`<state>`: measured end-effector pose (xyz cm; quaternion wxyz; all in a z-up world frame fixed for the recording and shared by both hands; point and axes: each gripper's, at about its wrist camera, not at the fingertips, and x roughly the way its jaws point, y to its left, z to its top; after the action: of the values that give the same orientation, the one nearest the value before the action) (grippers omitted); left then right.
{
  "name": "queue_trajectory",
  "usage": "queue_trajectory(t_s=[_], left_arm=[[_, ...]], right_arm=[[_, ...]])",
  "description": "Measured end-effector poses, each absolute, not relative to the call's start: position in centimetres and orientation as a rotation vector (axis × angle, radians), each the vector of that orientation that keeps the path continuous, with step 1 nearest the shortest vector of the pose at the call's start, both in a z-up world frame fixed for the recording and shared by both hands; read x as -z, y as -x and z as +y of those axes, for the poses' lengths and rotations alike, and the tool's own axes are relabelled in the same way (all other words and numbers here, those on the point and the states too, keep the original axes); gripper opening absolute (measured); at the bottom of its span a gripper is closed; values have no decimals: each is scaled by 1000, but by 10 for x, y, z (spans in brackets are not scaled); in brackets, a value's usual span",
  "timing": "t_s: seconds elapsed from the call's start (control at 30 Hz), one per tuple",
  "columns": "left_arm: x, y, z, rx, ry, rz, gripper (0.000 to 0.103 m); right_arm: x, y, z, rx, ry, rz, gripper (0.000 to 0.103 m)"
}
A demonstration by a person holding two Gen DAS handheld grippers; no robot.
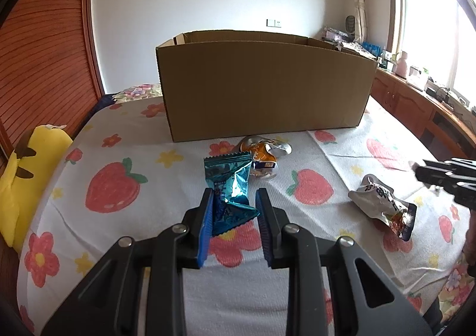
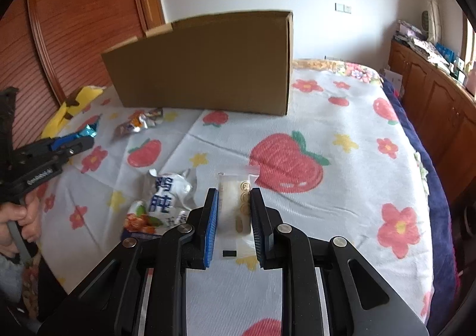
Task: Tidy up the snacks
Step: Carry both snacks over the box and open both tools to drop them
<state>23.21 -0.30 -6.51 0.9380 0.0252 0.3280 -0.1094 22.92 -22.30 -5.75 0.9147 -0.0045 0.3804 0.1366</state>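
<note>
Gripping snacks in both hands, nothing visibly boxed yet.

Nearest, left wrist view: left gripper (image 1: pixel 235 205), black with blue pads, jaws drawn in as far as the packet allows, pinching the near end of a crinkled teal foil snack packet (image 1: pixel 227 178). Packet's far end lies on the strawberry-and-flower printed bedspread (image 1: pixel 113 187), toward the middle of the bed.

Nearest, right wrist view: right gripper (image 2: pixel 233 202), same build, jaws closed on a clear plastic sachet holding round pale biscuits (image 2: pixel 238 202). Sachet looks pinched by its sides; cannot tell whether it is clear of the bedspread.

Just left of the right gripper: crumpled white and silver foil pouch with blue lettering (image 2: pixel 162 202), loose on the cover, untouched.

Further on, just beyond the teal packet: crumpled orange and silver foil wrapper (image 1: pixel 261 157), loose, near the front wall of the box.

Far: large open-topped brown cardboard box (image 1: pixel 261 89), standing on the bedspread toward the head of the bed. Its inside is hidden from both cameras, so contents unknown.

At the left edge of the bed: yellow plush toy (image 1: pixel 17 181), not part of the job.

Judgement: early to middle stage. Two packets in hand, awaiting carry to the box; two more loose on the bed to collect after.
</note>
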Motion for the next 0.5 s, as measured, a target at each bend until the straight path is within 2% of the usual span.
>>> queue_trajectory(t_s=[0.5], left_arm=[[61,-228,-1,214,-39,639,26]], right_arm=[[6,-192,-215,-318,-9,658,19]])
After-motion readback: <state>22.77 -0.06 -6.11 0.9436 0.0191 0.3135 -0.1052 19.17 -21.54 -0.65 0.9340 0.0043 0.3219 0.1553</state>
